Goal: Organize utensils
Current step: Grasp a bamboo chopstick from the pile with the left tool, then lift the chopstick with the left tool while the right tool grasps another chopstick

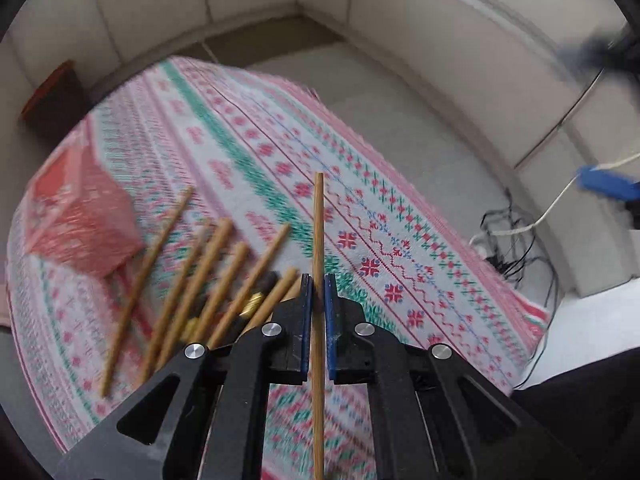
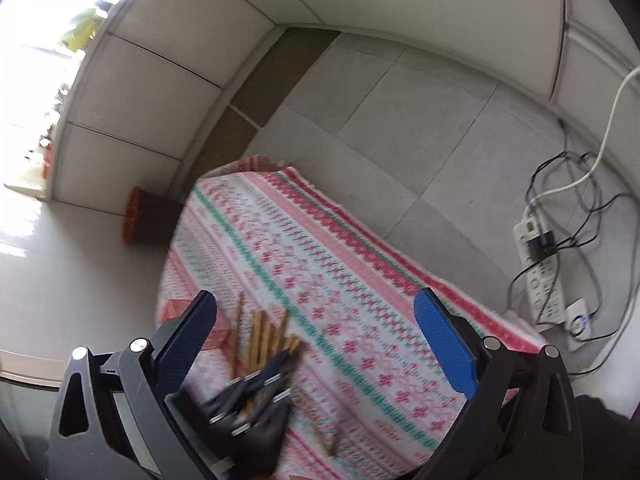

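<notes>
My left gripper (image 1: 318, 280) is shut on a single wooden chopstick (image 1: 319, 224), which sticks out upright past the blue pads above the patterned tablecloth (image 1: 280, 152). Several more wooden chopsticks (image 1: 208, 280) lie fanned on the cloth to its left. In the right wrist view my right gripper (image 2: 320, 312) is open wide and empty, above the cloth (image 2: 340, 280). Below it the left gripper (image 2: 256, 396) appears blurred over the pile of chopsticks (image 2: 264, 336).
A red-and-white box (image 1: 80, 208) sits on the cloth left of the chopsticks, also in the right wrist view (image 2: 176, 308). A small dark stool (image 2: 148, 220) stands on the floor beyond the table. A power strip with cables (image 2: 544, 268) lies on the floor at right.
</notes>
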`<state>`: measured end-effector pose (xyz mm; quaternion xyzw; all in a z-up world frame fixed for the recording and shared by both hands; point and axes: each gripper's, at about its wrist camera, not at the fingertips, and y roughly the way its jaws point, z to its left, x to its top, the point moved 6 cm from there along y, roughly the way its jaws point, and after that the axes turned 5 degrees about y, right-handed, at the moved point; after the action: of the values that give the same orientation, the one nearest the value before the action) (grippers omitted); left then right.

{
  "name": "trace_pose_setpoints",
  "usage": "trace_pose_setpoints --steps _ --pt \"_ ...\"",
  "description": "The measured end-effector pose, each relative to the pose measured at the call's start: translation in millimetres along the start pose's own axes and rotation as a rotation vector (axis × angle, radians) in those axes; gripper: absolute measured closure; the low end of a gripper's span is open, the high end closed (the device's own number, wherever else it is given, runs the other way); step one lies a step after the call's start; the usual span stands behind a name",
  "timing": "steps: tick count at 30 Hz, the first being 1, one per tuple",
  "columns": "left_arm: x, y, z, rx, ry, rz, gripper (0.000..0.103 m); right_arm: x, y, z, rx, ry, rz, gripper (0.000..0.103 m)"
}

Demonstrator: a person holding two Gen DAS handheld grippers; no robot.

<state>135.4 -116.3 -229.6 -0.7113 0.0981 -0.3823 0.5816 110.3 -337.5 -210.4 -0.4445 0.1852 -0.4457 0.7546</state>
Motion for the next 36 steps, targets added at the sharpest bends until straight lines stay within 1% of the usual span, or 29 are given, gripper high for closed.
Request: trace_pose_setpoints --steps 2,3,4,6,7,8,9,10,11,13,14,15,16,17,19,21,23,27,28,30,32,34,36 --pt "-9 -35 16 0.005 -0.027 -0.058 0.098 -10 22 5 -0.061 -0.055 0.042 0.007" --pt "-11 -47 24 0.014 -0.033 -0.080 0.098 -21 38 10 -0.093 -0.091 0.083 0.007" --pt "-15 -64 35 0.028 -0.048 -0.115 0.098 -34 55 15 -0.113 -0.118 0.131 0.007" --pt "-20 -90 51 0.043 -0.077 -0.169 0.098 -61 84 22 -0.120 -0.126 0.226 0.009" --pt "-24 -102 58 0.048 -0.091 -0.195 0.098 -74 99 25 -0.123 -0.117 0.283 0.017" --pt "-27 -112 65 0.060 -0.105 -0.215 0.098 -84 110 28 -0.127 -0.107 0.322 0.030" --pt "-27 -117 67 0.066 -0.114 -0.227 0.098 -91 121 31 -0.133 -0.094 0.351 0.036" --pt "-29 -124 72 0.071 -0.125 -0.244 0.098 -94 128 36 -0.134 -0.086 0.354 0.045" --pt "-29 -130 76 0.070 -0.130 -0.255 0.098 -94 135 43 -0.135 -0.082 0.339 0.051" --pt "-31 -141 82 0.059 -0.139 -0.285 0.098 -92 143 58 -0.125 -0.086 0.317 0.056" --pt "-30 -144 84 0.056 -0.142 -0.297 0.098 -91 148 68 -0.105 -0.083 0.321 0.059" --pt "-32 -145 85 0.054 -0.145 -0.307 0.098 -91 151 73 -0.103 -0.082 0.324 0.061" --pt "-32 -150 88 0.052 -0.150 -0.321 0.098 -89 152 77 -0.105 -0.080 0.323 0.065" --pt "-34 -155 90 0.049 -0.151 -0.332 0.098 -85 155 77 -0.115 -0.068 0.320 0.069" --pt "-39 -166 92 0.049 -0.150 -0.346 0.098 -80 161 72 -0.131 -0.027 0.317 0.071" --pt "-42 -169 94 0.053 -0.148 -0.347 0.098 -82 173 73 -0.136 -0.007 0.331 0.077" --pt "-45 -170 99 0.060 -0.158 -0.347 0.098 -82 180 73 -0.162 -0.007 0.327 0.083" --pt "-50 -176 105 0.067 -0.177 -0.351 0.098 -83 188 85 -0.215 -0.059 0.275 0.087" --pt "-50 -178 105 0.069 -0.180 -0.351 0.098 -84 189 89 -0.235 -0.080 0.255 0.092" --pt "-52 -179 107 0.078 -0.190 -0.352 0.098 -86 191 96 -0.253 -0.114 0.212 0.093" --pt "-54 -182 112 0.090 -0.210 -0.358 0.098 -86 193 98 -0.232 -0.098 0.198 0.095" --pt "-57 -188 116 0.102 -0.226 -0.369 0.098 -87 195 100 -0.183 -0.069 0.214 0.097" --pt "-59 -199 119 0.110 -0.236 -0.393 0.098 -87 177 98 -0.139 -0.075 0.205 0.097"
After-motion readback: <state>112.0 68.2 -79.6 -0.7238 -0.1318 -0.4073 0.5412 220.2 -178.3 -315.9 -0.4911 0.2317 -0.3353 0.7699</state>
